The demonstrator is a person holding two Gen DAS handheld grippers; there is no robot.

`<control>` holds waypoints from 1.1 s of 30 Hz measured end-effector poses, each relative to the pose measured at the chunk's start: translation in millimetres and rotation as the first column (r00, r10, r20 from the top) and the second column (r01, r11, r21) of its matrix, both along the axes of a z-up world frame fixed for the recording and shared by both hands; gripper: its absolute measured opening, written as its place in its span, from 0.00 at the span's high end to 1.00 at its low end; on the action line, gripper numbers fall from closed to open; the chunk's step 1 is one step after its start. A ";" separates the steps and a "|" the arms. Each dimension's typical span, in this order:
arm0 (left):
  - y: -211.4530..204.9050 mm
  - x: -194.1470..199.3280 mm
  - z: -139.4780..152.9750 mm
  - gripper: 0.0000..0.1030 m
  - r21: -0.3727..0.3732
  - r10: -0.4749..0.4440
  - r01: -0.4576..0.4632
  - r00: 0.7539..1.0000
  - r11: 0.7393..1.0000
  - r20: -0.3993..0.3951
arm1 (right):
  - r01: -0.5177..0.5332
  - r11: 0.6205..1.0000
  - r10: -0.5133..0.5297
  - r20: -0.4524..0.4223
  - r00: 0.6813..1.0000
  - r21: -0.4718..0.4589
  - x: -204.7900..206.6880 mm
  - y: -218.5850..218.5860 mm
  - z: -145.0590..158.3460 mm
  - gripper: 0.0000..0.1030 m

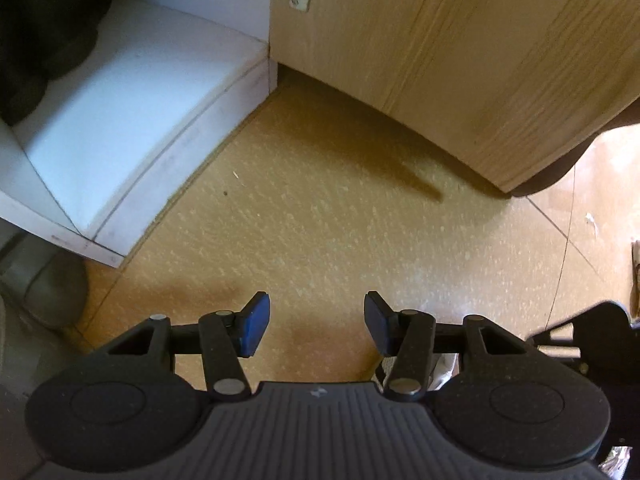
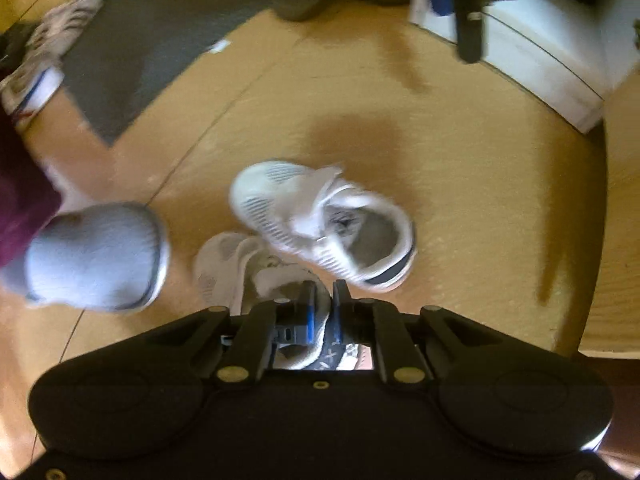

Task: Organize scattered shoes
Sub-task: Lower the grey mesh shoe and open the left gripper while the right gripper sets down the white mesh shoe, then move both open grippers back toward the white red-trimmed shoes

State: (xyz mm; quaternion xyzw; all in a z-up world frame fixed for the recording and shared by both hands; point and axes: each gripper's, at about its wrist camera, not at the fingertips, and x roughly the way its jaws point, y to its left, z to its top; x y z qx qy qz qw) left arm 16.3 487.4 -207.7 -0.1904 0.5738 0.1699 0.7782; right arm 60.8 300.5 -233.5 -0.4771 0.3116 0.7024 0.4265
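Home entryway, shoe cabinet, scattered sneakers

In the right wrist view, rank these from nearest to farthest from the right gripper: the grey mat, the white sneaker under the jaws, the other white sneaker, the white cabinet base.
From the right gripper:
1. White sneaker under the jaws, directly below the tips.
2. Other white sneaker, just ahead, slightly right.
3. Grey mat, far upper left, and white cabinet base, far upper right: too close to call.

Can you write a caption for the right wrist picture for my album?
Right tongs nearly shut above two white sneakers on the tan floor.
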 end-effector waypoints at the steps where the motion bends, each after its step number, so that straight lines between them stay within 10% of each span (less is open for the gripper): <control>1: -1.3 0.5 -0.5 0.51 -0.002 -0.001 0.001 1.000 1.000 0.001 | 0.032 0.999 -0.032 0.016 0.999 0.019 -0.5 0.2 -4.6 0.87; 7: -11.6 5.2 0.8 0.50 -0.014 -0.007 0.007 1.000 1.000 0.009 | 0.221 0.971 -0.222 -0.003 0.975 0.094 6.8 -12.2 -7.5 0.59; 9: -20.8 9.0 1.4 0.34 -0.003 -0.007 0.007 1.000 1.000 -0.020 | 0.378 0.918 -0.366 -0.113 0.924 0.120 24.8 -22.7 4.2 0.48; 13: -38.3 14.5 2.1 0.29 -0.017 -0.040 0.039 0.999 0.999 -0.036 | 0.633 0.770 -0.588 -0.300 0.751 0.075 52.9 -48.9 19.7 0.42; 18: -69.6 25.5 11.9 0.25 -0.020 -0.038 0.038 0.999 0.999 0.004 | 0.912 0.411 -0.788 -0.507 0.348 -0.013 85.2 -128.2 47.2 0.18; 22: -122.7 42.9 20.3 0.25 -0.029 -0.073 0.076 0.993 0.997 0.094 | 0.987 0.153 -0.832 -0.546 0.098 -0.056 100.9 -216.3 54.5 0.16; 27: -192.7 69.7 22.8 0.25 0.052 -0.194 0.189 0.972 0.981 0.130 | 0.995 -0.092 -0.901 -0.423 -0.098 -0.034 122.8 -344.5 41.7 0.16; 33: -279.1 114.7 13.2 0.25 0.086 -0.268 0.259 0.955 0.962 0.128 | 0.966 -0.260 -0.909 -0.335 -0.249 -0.015 135.9 -457.9 28.4 0.16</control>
